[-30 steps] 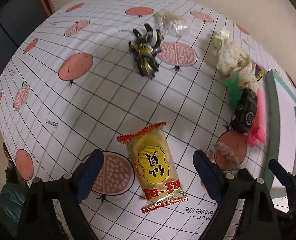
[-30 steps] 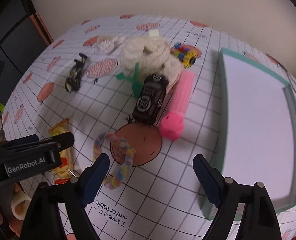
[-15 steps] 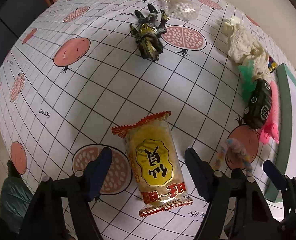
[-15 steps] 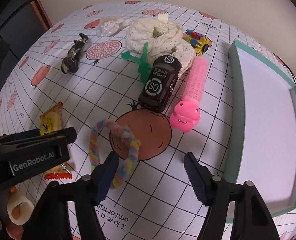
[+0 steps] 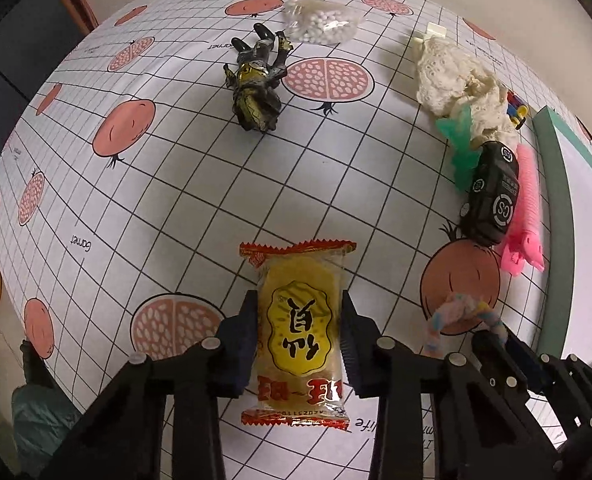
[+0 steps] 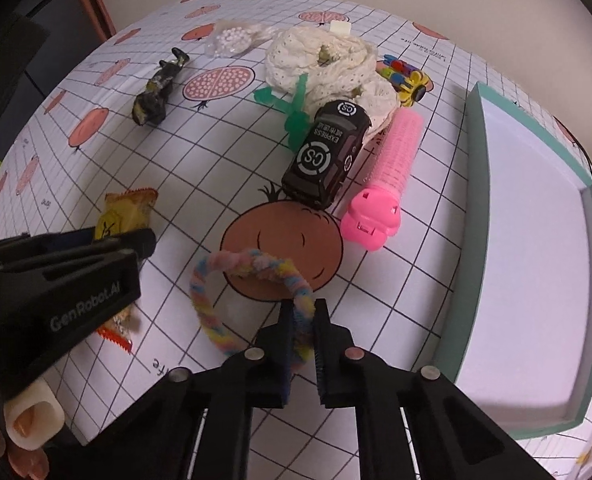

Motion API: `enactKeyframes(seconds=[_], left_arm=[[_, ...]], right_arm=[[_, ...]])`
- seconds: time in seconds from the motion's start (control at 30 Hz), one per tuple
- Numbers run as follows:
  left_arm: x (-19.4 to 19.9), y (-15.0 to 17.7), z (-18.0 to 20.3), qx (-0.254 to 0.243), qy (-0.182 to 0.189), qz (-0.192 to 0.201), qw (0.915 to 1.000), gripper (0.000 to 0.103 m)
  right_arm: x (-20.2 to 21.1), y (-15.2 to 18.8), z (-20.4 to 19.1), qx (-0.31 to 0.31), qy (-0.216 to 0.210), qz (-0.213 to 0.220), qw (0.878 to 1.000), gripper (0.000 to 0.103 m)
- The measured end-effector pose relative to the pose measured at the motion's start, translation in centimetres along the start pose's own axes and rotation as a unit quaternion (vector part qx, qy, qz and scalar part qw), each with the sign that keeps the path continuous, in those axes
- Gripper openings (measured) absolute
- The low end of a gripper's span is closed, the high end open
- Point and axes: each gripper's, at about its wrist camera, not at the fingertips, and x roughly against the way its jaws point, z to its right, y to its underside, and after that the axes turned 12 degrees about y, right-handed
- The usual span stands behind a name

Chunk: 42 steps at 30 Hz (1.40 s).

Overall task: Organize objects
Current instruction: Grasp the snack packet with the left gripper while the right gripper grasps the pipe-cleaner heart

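Since half-second ago, my left gripper (image 5: pixel 300 336) clamped snack (image 5: pixel 299 332), right gripper (image 6: pixel 304 344) pinched cord (image 6: pixel 252 264); tray (image 6: pixel 472 208) at 3 o'clock next.

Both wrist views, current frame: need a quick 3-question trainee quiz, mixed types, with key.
1. True or false: the left gripper has its jaws closed on the yellow snack packet with red crimped ends.
2. What does the right gripper pinch?
A. black toy car
B. pastel twisted fuzzy loop
C. pink ribbed hair roller
3. Fill in: the teal-rimmed white tray holds ____ objects.

Key: 1 true; 2 B; 3 no
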Motion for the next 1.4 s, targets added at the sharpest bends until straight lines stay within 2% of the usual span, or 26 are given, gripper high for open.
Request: enactKeyframes(seconds=[0.27, 0.53, 0.6, 0.67, 0.73, 1.0, 1.13, 1.4], left_arm=[[0.8, 0.3, 1.2, 0.008, 0.014, 0.0, 0.9999, 0.037], [3.6, 1.0, 3.7, 0.006, 0.033, 0.042, 0.9986, 0.037], [4.4, 2.8, 4.2, 0.001, 0.04, 0.052, 0.9978, 0.037], [4.9, 2.4, 3.2, -0.003, 0.048, 0.064, 0.9968, 0.037], [5.6, 2.9, 3.9, -0.013, 0.051, 0.078, 0.9956, 0.037], [6.7, 2.2, 8.4, -0.077, 0.103, 0.116, 0.9849, 0.037], [6.7, 1.2, 11.1, -0.109, 0.111, 0.119, 0.9807, 0.037], [5.3, -2.4, 17.1, -0.141, 0.155, 0.099, 0.9728, 0.037]], right_arm=[[1.1, 0.3, 1.3, -0.007, -0.012, 0.004, 1.0, 0.008], [3.0, 0.8, 3.4, -0.033, -0.016, 0.044, 0.998, 0.008], [3.3, 0.7, 4.0, -0.041, -0.014, 0.055, 0.998, 0.008], [4.2, 1.3, 6.1, -0.055, -0.013, 0.064, 0.996, 0.008], [3.9, 1.1, 7.1, -0.07, -0.013, 0.071, 0.995, 0.008], [4.4, 1.7, 14.4, -0.141, 0.021, 0.091, 0.986, 0.008], [3.9, 1.5, 17.7, -0.173, 0.034, 0.099, 0.979, 0.008], [2.2, -0.3, 23.8, -0.216, 0.05, 0.096, 0.97, 0.008]])
